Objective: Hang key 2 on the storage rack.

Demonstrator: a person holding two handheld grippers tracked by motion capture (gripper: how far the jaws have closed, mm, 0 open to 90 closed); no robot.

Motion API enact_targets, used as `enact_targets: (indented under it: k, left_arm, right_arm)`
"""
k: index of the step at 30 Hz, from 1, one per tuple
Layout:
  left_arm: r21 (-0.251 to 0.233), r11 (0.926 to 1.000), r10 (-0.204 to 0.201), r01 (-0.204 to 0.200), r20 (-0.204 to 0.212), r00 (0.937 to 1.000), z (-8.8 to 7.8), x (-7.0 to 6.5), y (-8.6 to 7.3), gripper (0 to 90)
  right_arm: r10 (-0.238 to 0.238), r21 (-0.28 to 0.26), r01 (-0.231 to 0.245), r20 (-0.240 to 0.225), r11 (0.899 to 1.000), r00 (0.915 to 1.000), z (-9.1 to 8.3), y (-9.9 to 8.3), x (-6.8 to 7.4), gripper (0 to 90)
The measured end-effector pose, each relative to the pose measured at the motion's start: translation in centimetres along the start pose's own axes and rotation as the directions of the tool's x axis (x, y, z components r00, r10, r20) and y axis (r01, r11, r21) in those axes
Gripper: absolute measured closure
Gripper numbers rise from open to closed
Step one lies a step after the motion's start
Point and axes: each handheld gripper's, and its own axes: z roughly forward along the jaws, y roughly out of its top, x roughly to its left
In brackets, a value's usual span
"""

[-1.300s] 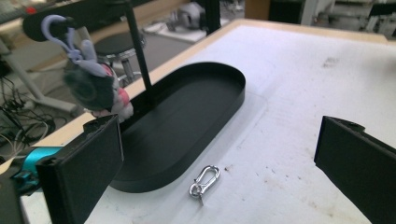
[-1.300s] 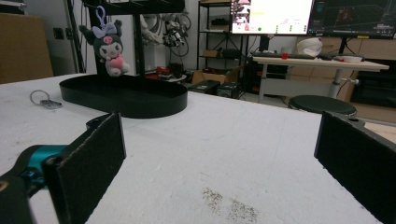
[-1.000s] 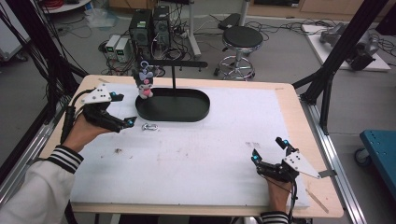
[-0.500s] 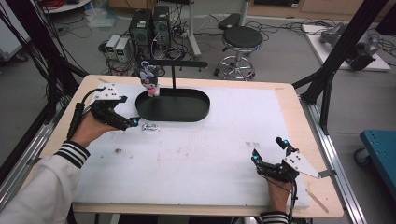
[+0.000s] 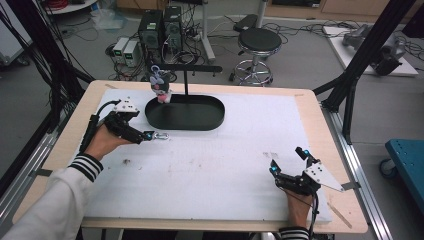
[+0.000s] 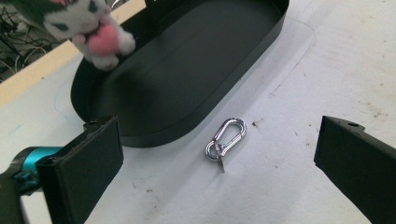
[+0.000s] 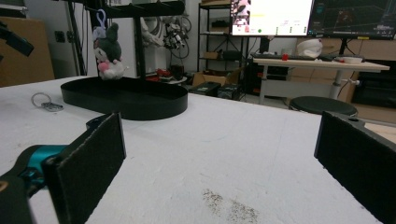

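A small silver carabiner (image 6: 226, 143) with a ring lies flat on the white table cover, just off the near rim of a black oval tray (image 6: 187, 70). My left gripper (image 6: 219, 154) is open, its jaws wide apart on either side of the carabiner and not touching it. In the high view the left gripper (image 5: 142, 127) sits left of the carabiner (image 5: 161, 135). A grey, white and pink plush toy (image 5: 160, 85) hangs from a black stand over the tray's (image 5: 185, 114) left end. My right gripper (image 5: 288, 161) rests open and empty at the front right.
The stand's post and crossbar (image 5: 186, 70) rise behind the tray. From the right gripper view the tray (image 7: 126, 99), plush (image 7: 109, 53) and carabiner (image 7: 44, 102) are far off to the left. The white cover (image 5: 215, 170) ends at wooden table edges.
My left gripper has moved right along the table toward the tray, and its tips now reach the carabiner. The right gripper has stayed still.
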Motion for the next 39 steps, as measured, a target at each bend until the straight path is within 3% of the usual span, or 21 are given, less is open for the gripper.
enact_targets:
  k: [5, 17, 21, 30, 33, 39]
  left_arm:
    - [0.029, 0.9993, -0.026, 0.026, -0.003, 0.9997, 0.7, 0.1, -0.7, 2.4]
    - [0.104, 0.9935, -0.046, 0.047, -0.018, 0.9988, 1.8, 0.2, -1.8, 2.5]
    - [0.119, 0.9913, -0.057, 0.056, 0.007, 0.9983, 2.2, 0.2, -1.9, 14.5]
    - [0.167, 0.984, -0.063, 0.062, 0.0, 0.998, 3.4, 0.1, -2.1, 14.7]
    - [0.172, 0.9829, -0.066, 0.064, 0.003, 0.9978, 3.5, 0.1, -2.2, 21.3]
    - [0.183, 0.9808, -0.07, 0.067, 0.008, 0.9975, 3.9, 0.0, -2.2, 26.1]
  right_arm:
    - [0.001, -0.002, -0.001, 0.001, 1.0, 1.0, 0.0, 0.0, 0.0, 1.2]
    - [-0.003, -0.001, 0.003, 0.004, 1.0, 1.0, 0.0, 0.0, 0.0, 1.2]
    - [-0.002, 0.0, 0.002, 0.004, 1.0, 1.0, 0.0, 0.0, 0.0, 1.2]
    - [-0.002, 0.001, 0.002, 0.002, 1.0, 1.0, 0.0, 0.0, 0.0, 1.2]
    - [0.0, -0.002, 0.0, 0.001, 1.0, 1.0, 0.0, 0.0, 0.0, 1.2]
    - [0.002, -0.001, -0.002, 0.002, 1.0, 1.0, 0.0, 0.0, 0.0, 1.2]
